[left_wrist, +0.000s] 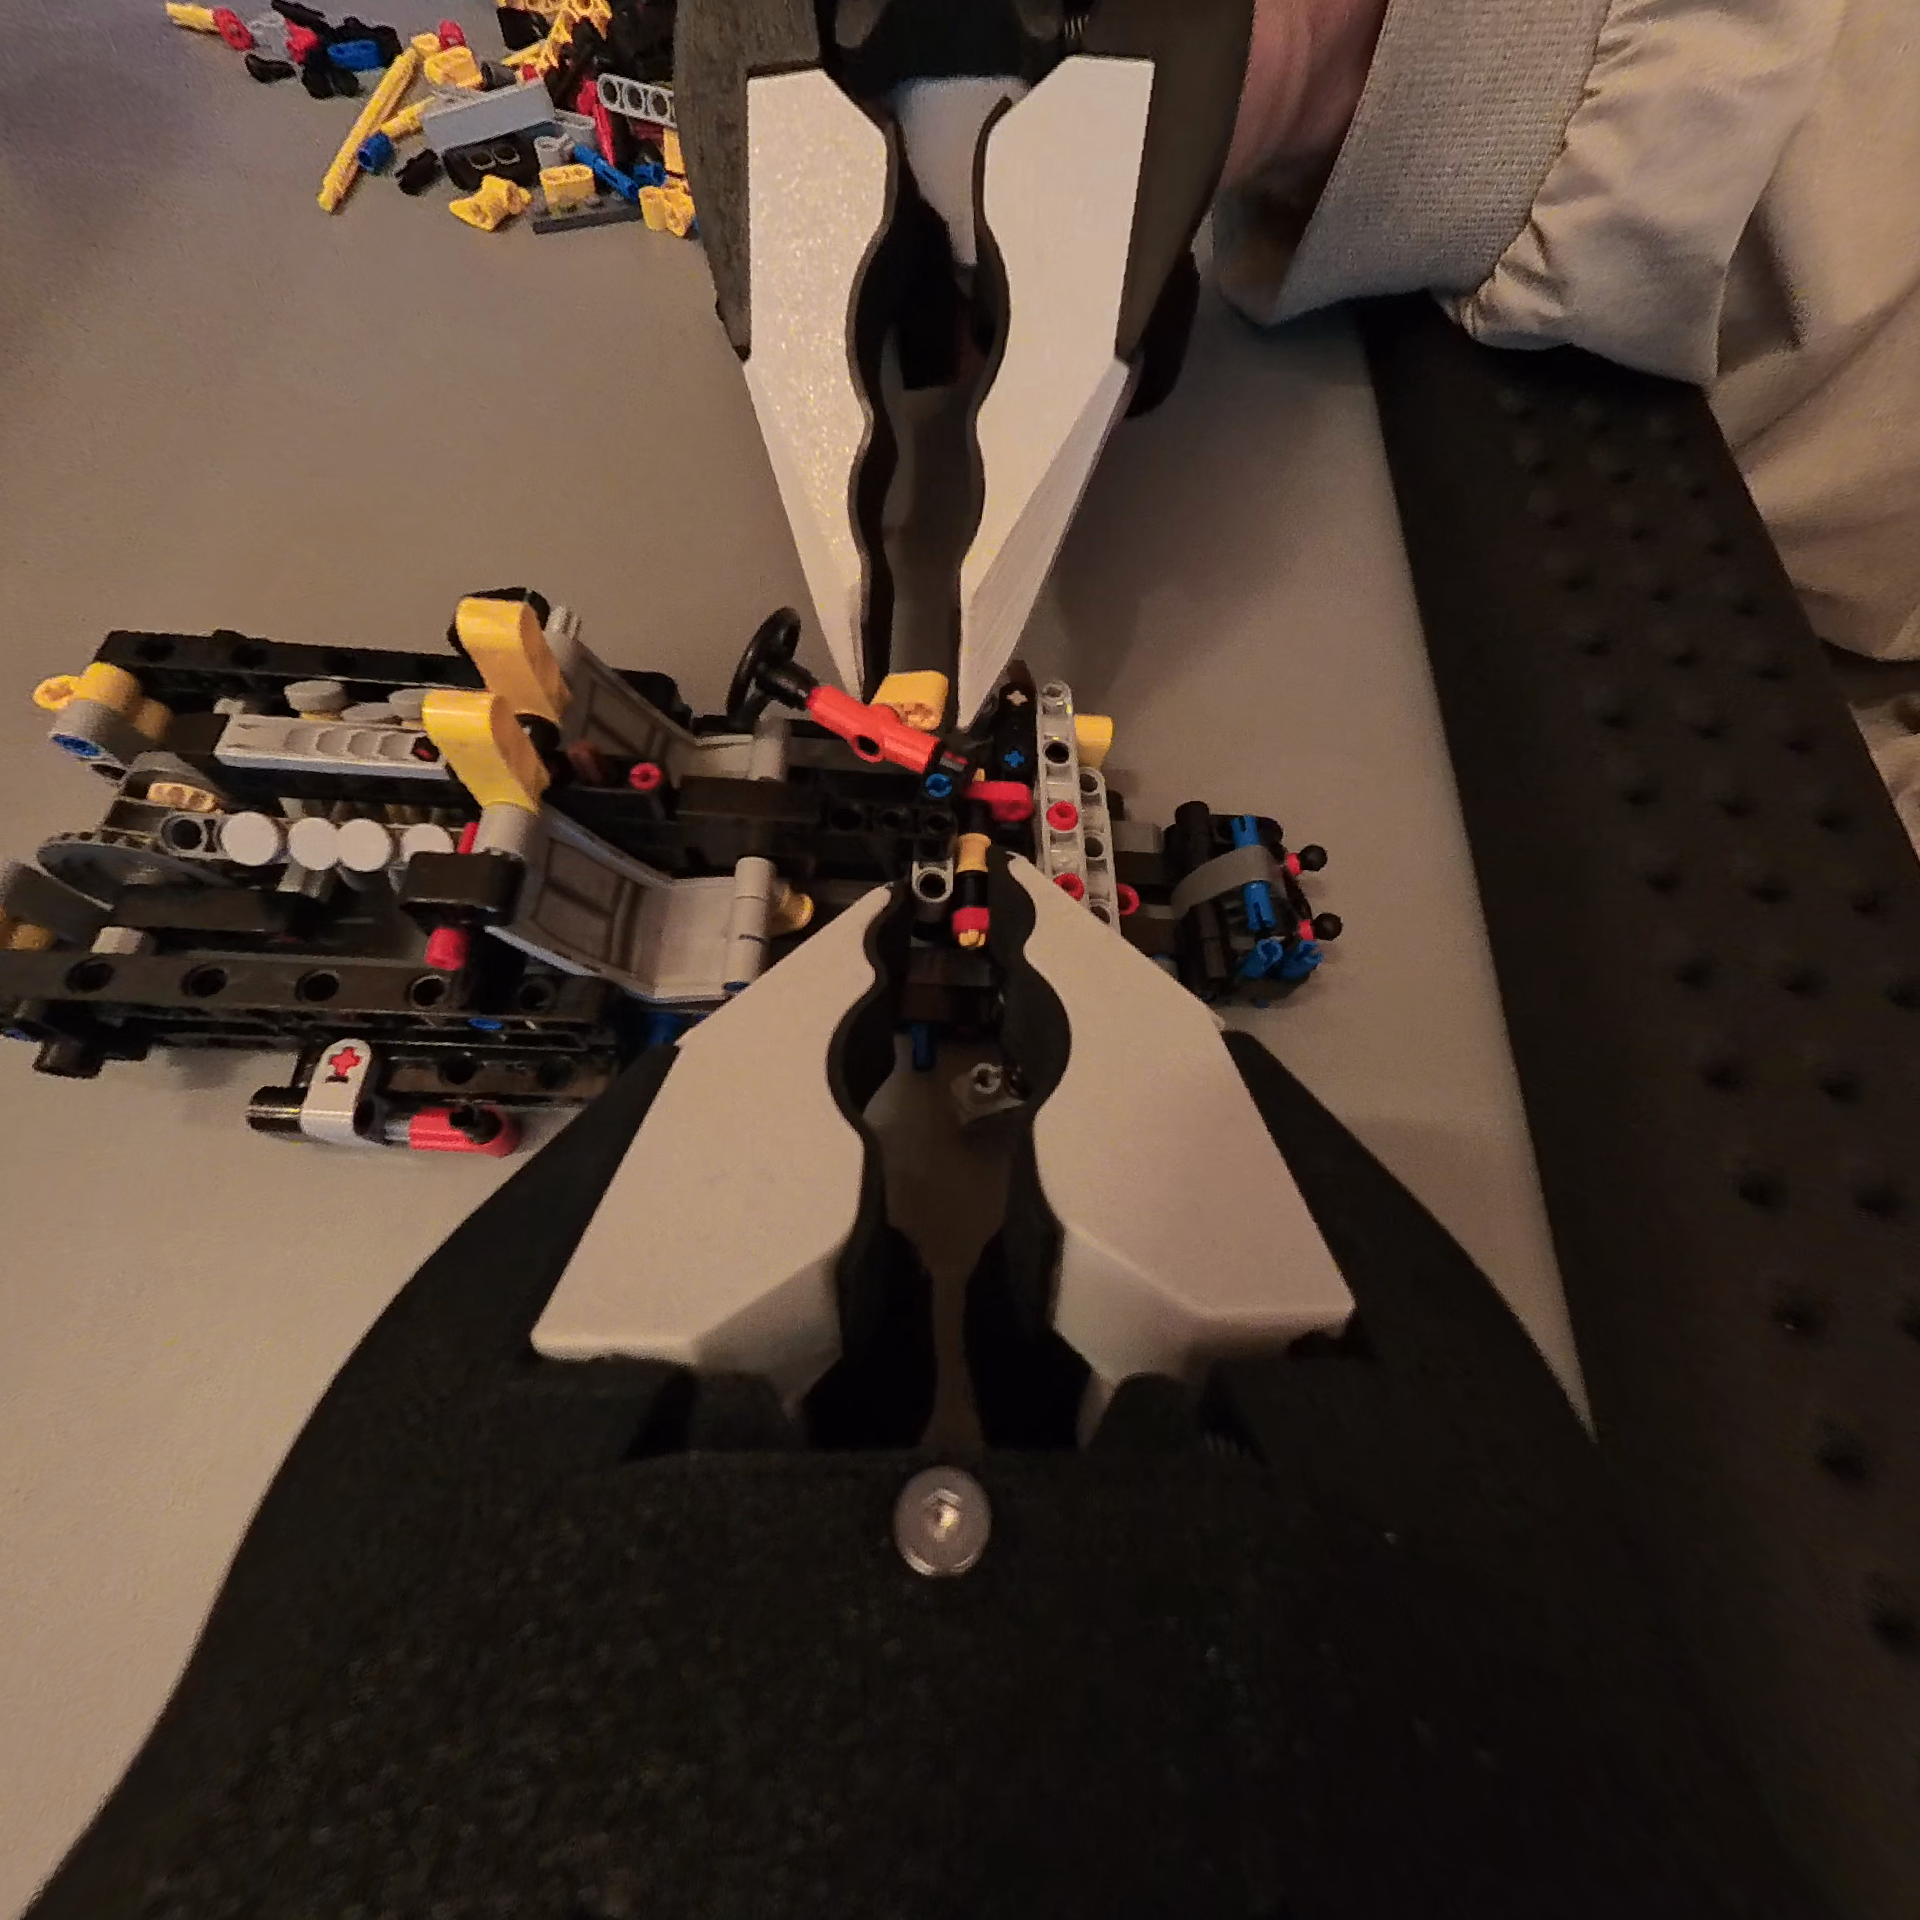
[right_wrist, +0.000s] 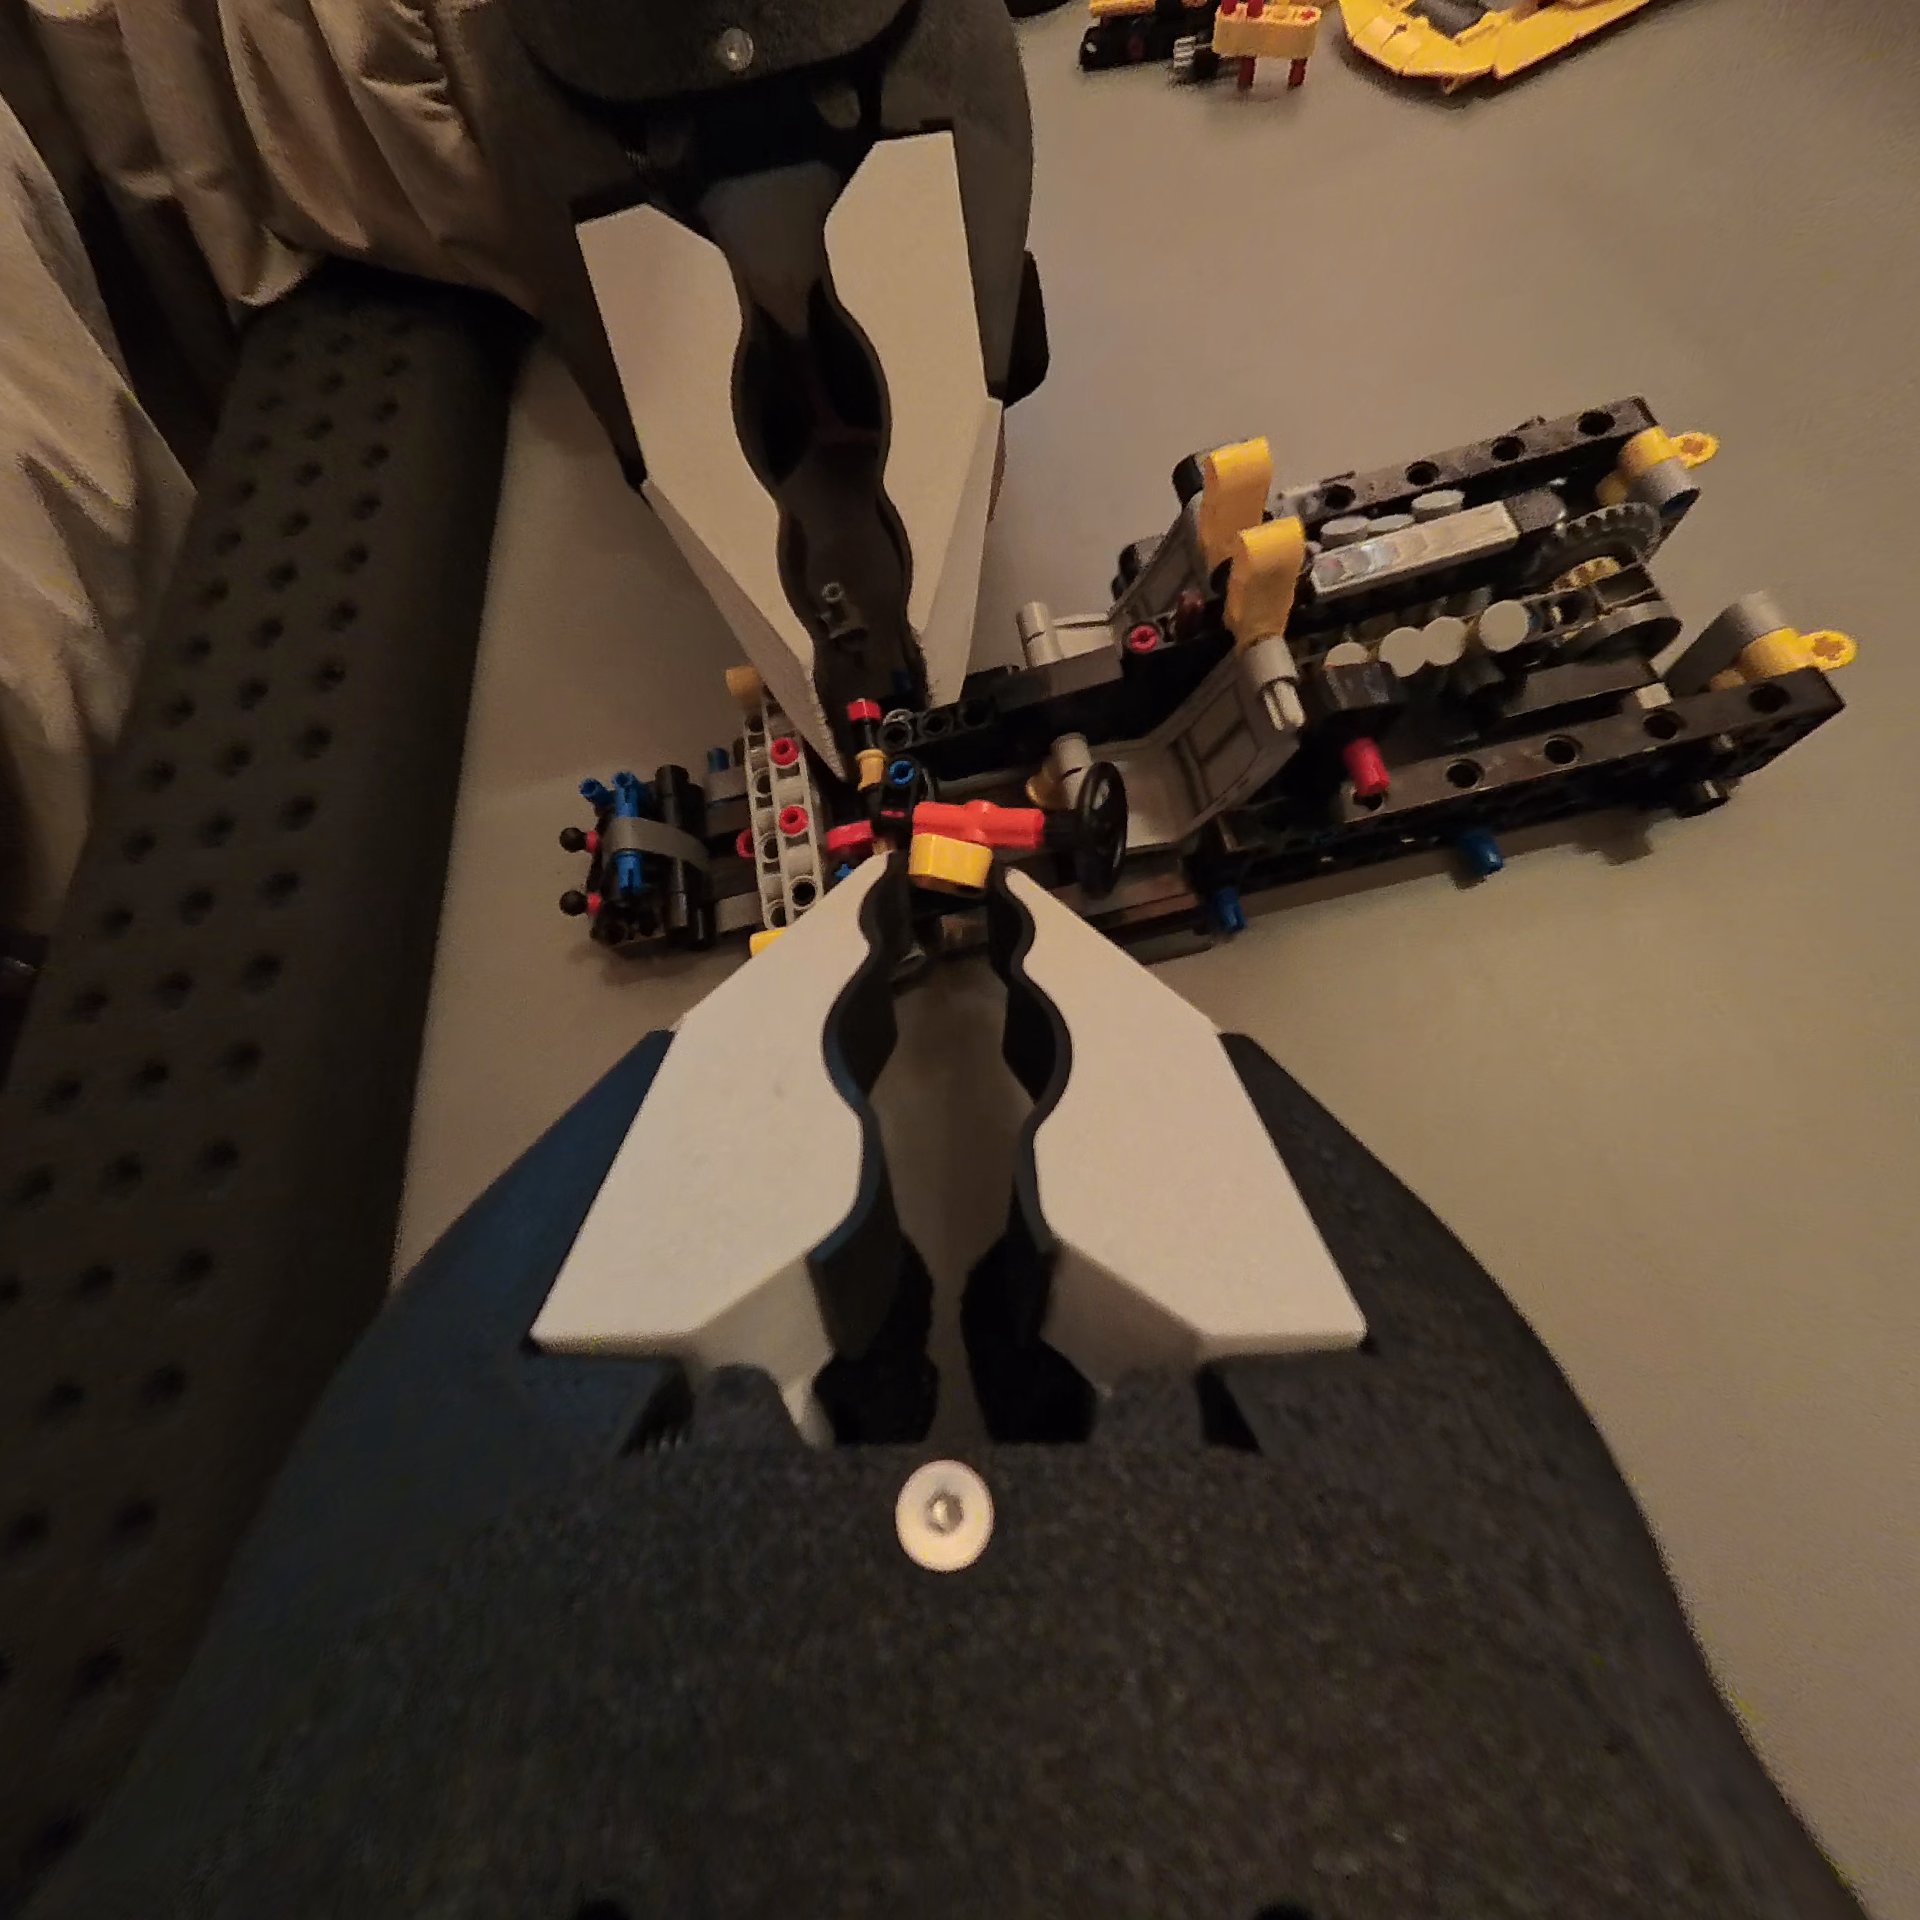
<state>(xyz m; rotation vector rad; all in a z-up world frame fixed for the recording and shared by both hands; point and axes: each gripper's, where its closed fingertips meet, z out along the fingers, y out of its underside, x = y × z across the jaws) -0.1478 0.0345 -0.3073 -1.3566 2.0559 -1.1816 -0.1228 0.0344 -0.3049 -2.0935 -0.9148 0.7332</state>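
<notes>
A partly built brick car chassis (left_wrist: 312, 977) of black beams with grey seats lies on the grey table (left_wrist: 416, 416); it also shows in the right wrist view (right_wrist: 1507, 769). My left gripper (left_wrist: 951, 873) is closed narrowly on the chassis's front section, around a short black and yellow axle (left_wrist: 971, 883). A small grey connector (left_wrist: 982, 1091) sits in the gap between its fingers. My right gripper (right_wrist: 940, 868) comes from the opposite side and is shut on a yellow connector (right_wrist: 945, 862) beside the red steering shaft (right_wrist: 977, 821) and black steering wheel (right_wrist: 1101, 821).
A pile of loose yellow, black, red and blue pieces (left_wrist: 499, 114) lies at the far left of the table. Yellow body parts (right_wrist: 1455, 31) lie beyond the chassis. A black perforated mat (left_wrist: 1662, 935) borders the table, and a beige sleeve (left_wrist: 1558, 156) rests over it. Only a small space, under 4 cm, lies between the two pairs of fingers.
</notes>
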